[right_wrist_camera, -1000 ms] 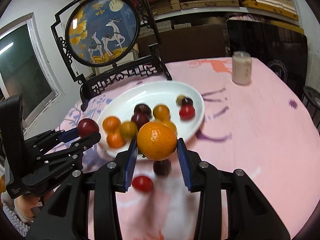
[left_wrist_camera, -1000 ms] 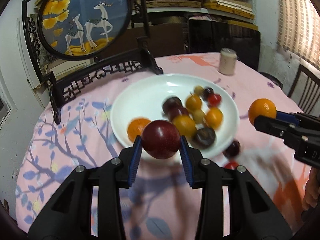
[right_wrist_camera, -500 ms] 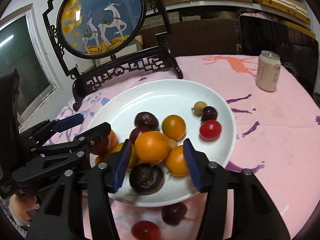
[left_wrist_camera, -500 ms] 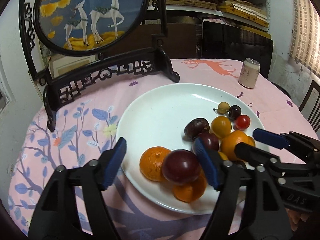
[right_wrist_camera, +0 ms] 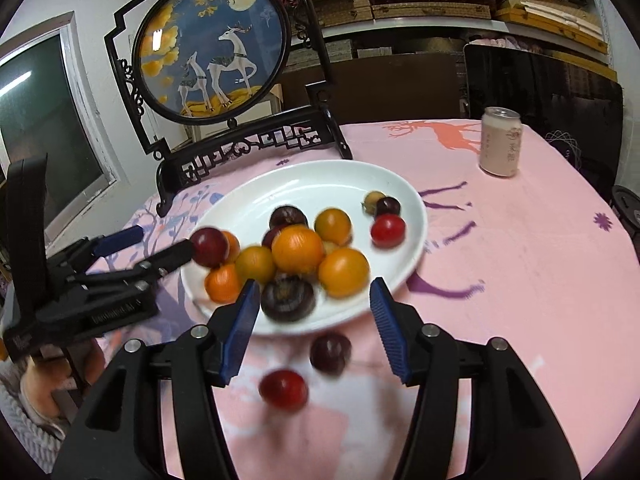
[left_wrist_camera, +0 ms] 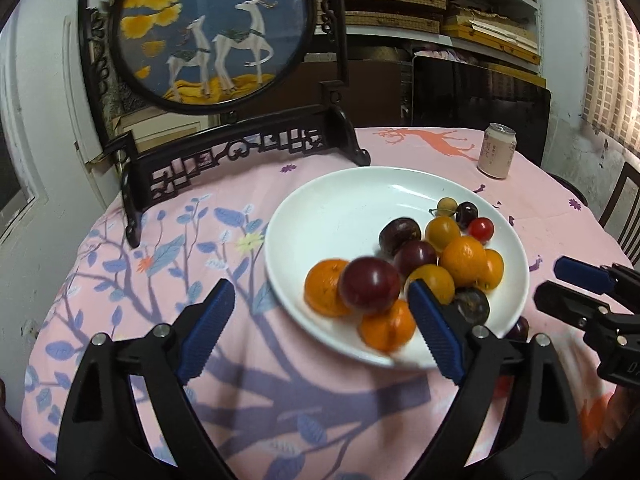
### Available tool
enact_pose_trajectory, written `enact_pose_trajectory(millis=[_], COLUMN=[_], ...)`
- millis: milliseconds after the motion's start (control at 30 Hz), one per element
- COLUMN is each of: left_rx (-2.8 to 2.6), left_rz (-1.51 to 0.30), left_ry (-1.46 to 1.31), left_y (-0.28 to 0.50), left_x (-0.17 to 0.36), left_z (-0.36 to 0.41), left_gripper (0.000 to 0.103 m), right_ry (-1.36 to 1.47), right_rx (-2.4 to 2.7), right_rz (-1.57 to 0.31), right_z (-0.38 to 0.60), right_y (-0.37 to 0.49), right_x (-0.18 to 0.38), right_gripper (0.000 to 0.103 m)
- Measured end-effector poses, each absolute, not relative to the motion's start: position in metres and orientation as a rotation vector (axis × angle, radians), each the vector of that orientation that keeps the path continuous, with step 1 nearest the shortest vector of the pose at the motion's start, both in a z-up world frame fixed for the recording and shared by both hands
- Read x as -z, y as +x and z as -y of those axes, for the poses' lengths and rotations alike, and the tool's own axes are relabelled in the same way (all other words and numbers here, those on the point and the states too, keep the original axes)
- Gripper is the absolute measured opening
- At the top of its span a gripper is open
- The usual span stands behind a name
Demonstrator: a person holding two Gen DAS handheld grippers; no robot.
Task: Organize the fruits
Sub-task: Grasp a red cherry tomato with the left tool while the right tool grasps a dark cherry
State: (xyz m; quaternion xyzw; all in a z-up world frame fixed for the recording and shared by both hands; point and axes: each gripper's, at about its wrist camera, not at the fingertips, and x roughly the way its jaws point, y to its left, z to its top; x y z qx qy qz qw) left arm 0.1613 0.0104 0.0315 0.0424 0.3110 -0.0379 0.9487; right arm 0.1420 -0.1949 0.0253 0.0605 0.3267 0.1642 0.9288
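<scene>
A white plate (left_wrist_camera: 340,216) on the pink cloth holds a pile of oranges, plums and small tomatoes. The red plum (left_wrist_camera: 370,285) rests on two oranges at the plate's near side. My left gripper (left_wrist_camera: 320,320) stands behind it with jaws opening wide, pads clear of it. In the right wrist view the big orange (right_wrist_camera: 298,249) tops the pile. My right gripper (right_wrist_camera: 314,312) hovers at the plate's near rim, jaws opening, touching nothing. A dark plum (right_wrist_camera: 330,352) and a red fruit (right_wrist_camera: 284,390) lie on the cloth between its fingers.
A black carved stand with a round deer picture (left_wrist_camera: 212,32) rises behind the plate. A pale drink can (right_wrist_camera: 500,142) stands at the far right of the table. A dark chair back and stacked shelves lie beyond. A person's sleeve shows at lower left.
My left gripper let go of the red plum and my right gripper let go of the orange; both fruits now lie on the plate. Both sets of jaws have spread wider.
</scene>
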Motion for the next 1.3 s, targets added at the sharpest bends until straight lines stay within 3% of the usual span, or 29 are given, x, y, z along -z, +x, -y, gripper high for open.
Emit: enact_pose_trajectory(millis=[233, 500, 933, 1033, 1100, 1233, 1300], left_rx=[0.104, 0.302, 0.404, 0.411, 0.421, 0.451, 0.445], left_rz=[-0.644, -0.638, -0.740, -0.777, -0.808, -0.856, -0.853], left_ry=[0.087, 0.256, 0.376, 0.364, 0.333, 0.254, 0.252], left_y=[0.129, 0.089, 0.101, 0.110, 0.116, 0.124, 0.122], left_x=[-0.023, -0.008, 0.018, 0.023, 0.025, 0.028, 0.027], left_z=[-0.007, 0.055, 0.109, 0.113, 0.112, 0.104, 0.100], left_gripper=[0.092, 0.092, 0.089, 0.081, 0.062, 0.046, 0.032], right_ry=[0.186, 0.302, 0.331, 0.341, 0.342, 0.346, 0.347], right_rx=[-0.276, -0.219, -0.215, -0.215, -0.214, -0.208, -0.208], right_rz=[-0.682, -0.670, -0.673, -0.682, -0.686, -0.693, -0.699], right_z=[0.224, 0.255, 0.261, 0.262, 0.262, 0.263, 0.262], right_y=[0.120, 0.109, 0.108, 0.109, 0.110, 0.111, 0.113], right_x=[-0.020, -0.022, -0.026, -0.025, -0.024, -0.021, -0.020], right_gripper=[0.062, 0.064, 0.065, 0.065, 0.065, 0.065, 0.065])
